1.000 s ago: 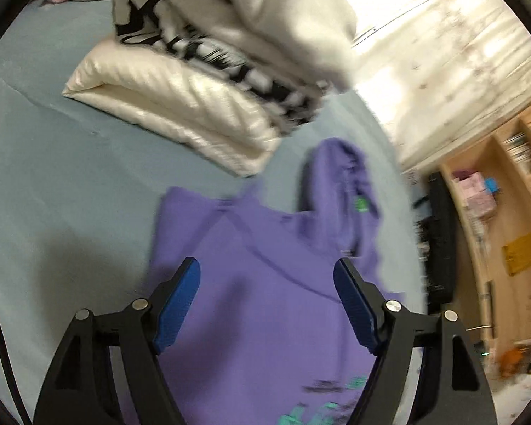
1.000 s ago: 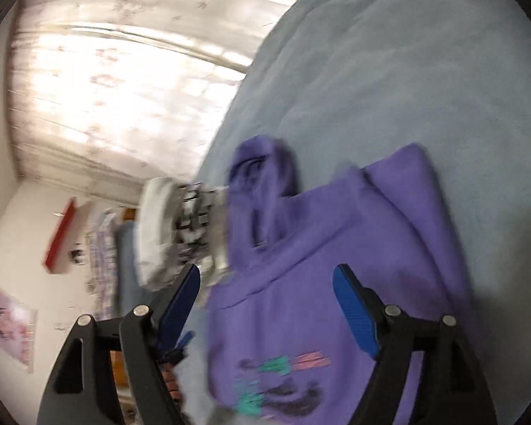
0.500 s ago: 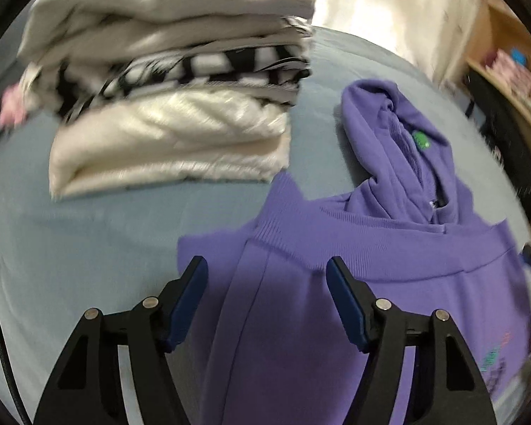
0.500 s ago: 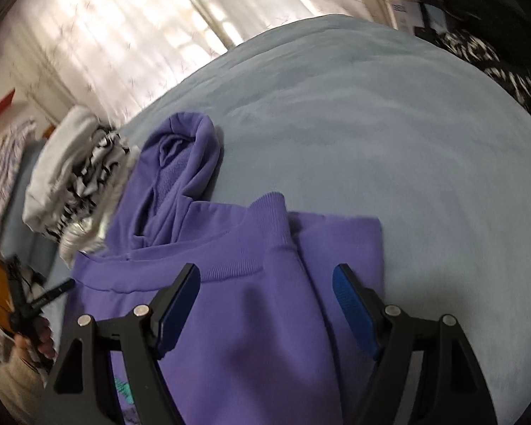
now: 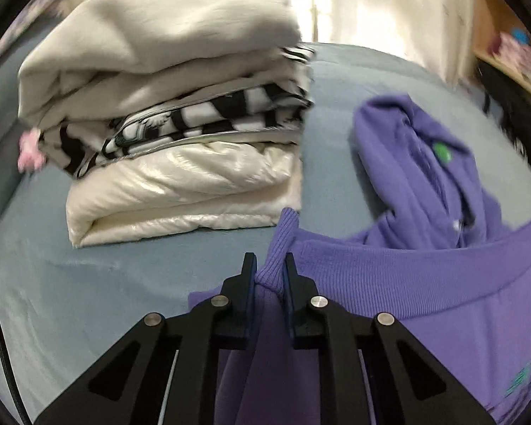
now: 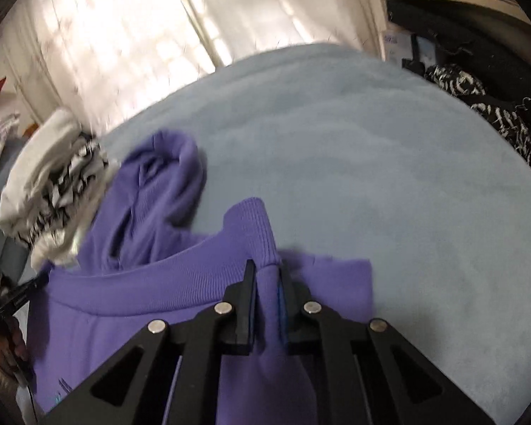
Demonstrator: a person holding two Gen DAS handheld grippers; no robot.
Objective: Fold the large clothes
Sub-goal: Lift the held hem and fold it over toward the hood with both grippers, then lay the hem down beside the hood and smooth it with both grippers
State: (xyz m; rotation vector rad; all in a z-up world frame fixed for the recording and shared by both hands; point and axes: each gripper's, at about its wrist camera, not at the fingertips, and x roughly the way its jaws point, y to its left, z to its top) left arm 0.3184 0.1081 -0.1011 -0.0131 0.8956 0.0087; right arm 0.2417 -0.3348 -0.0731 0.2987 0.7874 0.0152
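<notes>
A purple hoodie [image 5: 424, 294] lies on the blue-grey bed [image 5: 88, 283], hood pointing away, its ribbed hem folded up toward the hood. My left gripper [image 5: 269, 265] is closing its jaws, and the pads pinch the hem's left corner, which sticks up between them. In the right wrist view the same purple hoodie [image 6: 141, 301] spreads to the left, and my right gripper [image 6: 265, 269] is closing its jaws on the hem's right corner, ribbed cloth bunched between the pads. The hood [image 6: 159, 191] lies flat beyond.
A stack of folded clothes [image 5: 180, 106], cream, striped and shiny white, sits just left of the hoodie. Bare blue-grey bed [image 6: 389, 177] stretches to the right. Curtains [image 6: 159, 28] hang behind, with a wooden shelf [image 5: 513, 46] and dark clothing [image 6: 478, 92] at the bed's far side.
Both grippers went from wide open above the hoodie to closed on the hem corners. Both views rolled level and came nearer to the cloth.
</notes>
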